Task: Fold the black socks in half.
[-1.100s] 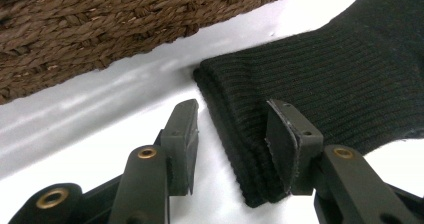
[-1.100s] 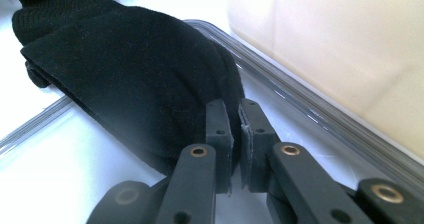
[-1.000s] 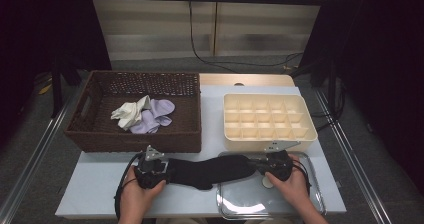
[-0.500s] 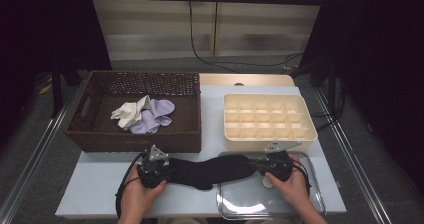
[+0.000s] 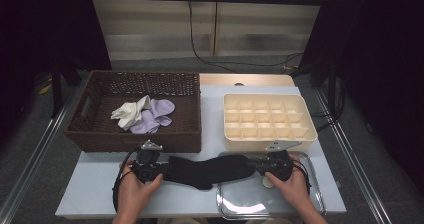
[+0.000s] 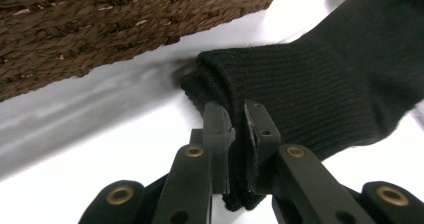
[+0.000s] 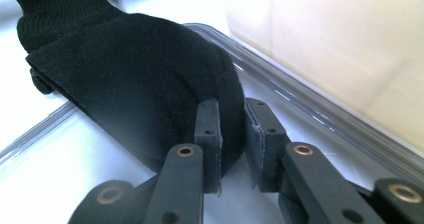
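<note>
A black sock lies stretched along the table's front, between my two grippers. My left gripper is shut on its ribbed cuff, and in the left gripper view the jaws pinch the folded cuff edge of the sock. My right gripper is shut on the toe end, which rests over the rim of a clear tray. The right gripper view shows the jaws clamping the rounded toe of the sock above the tray.
A brown wicker basket at the back left holds a white sock and a lilac sock. A cream compartment box stands at the back right, close behind the right gripper. The basket wall is just beyond the left gripper.
</note>
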Available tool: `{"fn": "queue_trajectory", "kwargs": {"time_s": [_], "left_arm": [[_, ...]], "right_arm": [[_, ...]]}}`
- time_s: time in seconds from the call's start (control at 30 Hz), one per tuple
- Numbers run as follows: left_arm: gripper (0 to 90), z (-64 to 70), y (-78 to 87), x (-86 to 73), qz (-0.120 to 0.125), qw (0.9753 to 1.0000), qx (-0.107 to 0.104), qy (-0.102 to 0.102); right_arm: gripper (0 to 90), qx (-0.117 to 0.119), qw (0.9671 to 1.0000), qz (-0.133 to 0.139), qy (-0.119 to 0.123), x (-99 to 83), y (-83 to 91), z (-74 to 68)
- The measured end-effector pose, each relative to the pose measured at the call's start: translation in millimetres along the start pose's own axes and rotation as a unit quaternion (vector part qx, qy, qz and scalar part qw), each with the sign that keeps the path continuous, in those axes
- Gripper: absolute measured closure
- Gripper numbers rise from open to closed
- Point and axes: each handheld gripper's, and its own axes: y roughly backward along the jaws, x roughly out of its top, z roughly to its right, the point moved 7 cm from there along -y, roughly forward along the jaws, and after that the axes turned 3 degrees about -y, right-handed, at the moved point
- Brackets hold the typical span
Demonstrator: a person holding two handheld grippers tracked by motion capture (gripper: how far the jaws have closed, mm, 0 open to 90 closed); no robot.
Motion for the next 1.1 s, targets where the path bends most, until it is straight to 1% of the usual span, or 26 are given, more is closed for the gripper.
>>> {"fn": "queue_trajectory", "kwargs": {"time_s": [0.03, 0.1, 0.17, 0.2, 0.27, 0.33, 0.43, 0.47, 0.5, 0.53, 0.57, 0.6, 0.63, 0.67, 0.7, 0.73, 0.77, 0.8, 0.83, 0.87, 0.9, 0.97, 1.03, 1.1], "left_arm": [[82.1, -0.6, 2.1, 1.0, 0.002, 1.0000, -0.004, 0.001], [82.1, -1.7, 4.2, 2.7, 0.007, 1.0000, -0.006, -0.002], [82.1, -2.0, 6.0, 3.5, 0.003, 0.9999, -0.014, 0.002], [82.1, -2.1, 6.6, 3.7, 0.003, 0.9998, -0.019, -0.001], [82.1, -2.6, 7.6, 4.7, 0.003, 0.9998, -0.022, 0.000], [81.9, -3.0, 8.8, 6.3, 0.004, 0.9997, -0.025, -0.003], [81.3, -3.0, 9.3, 8.5, 0.005, 0.9995, -0.029, -0.009], [80.9, -3.7, 9.4, 9.9, 0.010, 0.9995, -0.027, -0.010], [80.9, -4.0, 9.5, 10.5, 0.013, 0.9995, -0.028, -0.007], [80.8, -4.0, 9.9, 10.7, 0.010, 0.9993, -0.035, -0.007], [80.9, -3.9, 10.1, 10.3, 0.003, 0.9990, -0.045, 0.009], [80.8, -4.3, 10.7, 9.8, -0.004, 0.9976, -0.060, 0.033], [80.9, -4.5, 11.2, 10.1, -0.001, 0.9972, -0.065, 0.036], [81.2, -5.4, 12.3, 10.1, 0.000, 0.9977, -0.061, 0.029], [81.6, -6.2, 13.2, 10.1, -0.002, 0.9982, -0.054, 0.025], [81.8, -6.0, 14.2, 10.3, -0.005, 0.9982, -0.054, 0.025], [82.0, -5.7, 15.5, 11.1, -0.002, 0.9982, -0.055, 0.023], [82.3, -5.7, 16.8, 12.0, -0.001, 0.9983, -0.053, 0.023], [82.5, -5.7, 18.0, 12.1, -0.006, 0.9982, -0.055, 0.022], [82.6, -6.4, 19.0, 13.0, -0.003, 0.9985, -0.051, 0.021], [82.7, -7.5, 20.5, 13.5, -0.005, 0.9984, -0.052, 0.023], [82.7, -10.5, 23.7, 14.6, -0.002, 0.9979, -0.054, 0.034], [82.7, -13.8, 28.7, 15.0, -0.003, 0.9980, -0.054, 0.032], [82.7, -14.9, 31.9, 14.6, -0.009, 0.9977, -0.060, 0.030]], "right_arm": [[75.1, -0.001, 1.0000, -0.001, -0.001, -0.1, -0.4, -0.4], [72.5, 0.000, 1.0000, 0.000, -0.003, 0.7, -0.6, -0.8], [70.3, 0.000, 1.0000, 0.003, -0.006, 1.9, -0.2, -1.2], [68.8, 0.002, 1.0000, 0.006, -0.006, 2.9, -0.2, -1.6], [67.4, 0.003, 0.9999, 0.010, -0.009, 4.3, 0.6, -2.6], [65.8, 0.006, 0.9997, 0.017, -0.014, 6.6, 2.6, -3.3], [67.1, 0.001, 0.9997, 0.023, -0.005, 9.2, 6.5, -3.7], [68.6, 0.002, 0.9997, 0.024, -0.004, 10.2, 7.3, -4.7], [72.2, 0.000, 0.9997, 0.025, 0.001, 11.2, 8.4, -5.0], [74.0, -0.002, 0.9996, 0.026, 0.004, 11.8, 9.0, -5.1], [75.9, 0.001, 0.9996, 0.027, 0.006, 12.4, 9.2, -5.8], [78.8, 0.001, 0.9996, 0.026, 0.009, 12.3, 8.7, -6.2], [79.2, 0.002, 0.9997, 0.021, 0.011, 11.5, 7.7, -6.3], [79.4, 0.004, 0.9998, 0.019, 0.009, 10.7, 6.1, -6.9], [79.9, 0.005, 0.9998, 0.016, 0.012, 9.8, 5.1, -7.3], [80.1, 0.007, 0.9998, 0.015, 0.013, 9.5, 4.0, -8.4], [80.2, 0.008, 0.9997, 0.014, 0.017, 9.4, 3.2, -9.2], [80.4, 0.008, 0.9997, 0.013, 0.018, 9.5, 2.7, -10.0], [80.6, 0.009, 0.9997, 0.013, 0.018, 10.0, 2.1, -10.5], [80.7, 0.011, 0.9997, 0.012, 0.017, 10.1, 1.9, -10.8], [80.8, 0.012, 0.9997, 0.012, 0.016, 10.4, 1.4, -11.5], [81.8, 0.013, 0.9997, 0.010, 0.019, 10.3, 0.1, -12.9], [81.8, 0.014, 0.9997, 0.008, 0.019, 9.7, -1.0, -14.6], [81.6, 0.018, 0.9996, 0.008, 0.018, 9.1, -2.8, -15.4]]}}
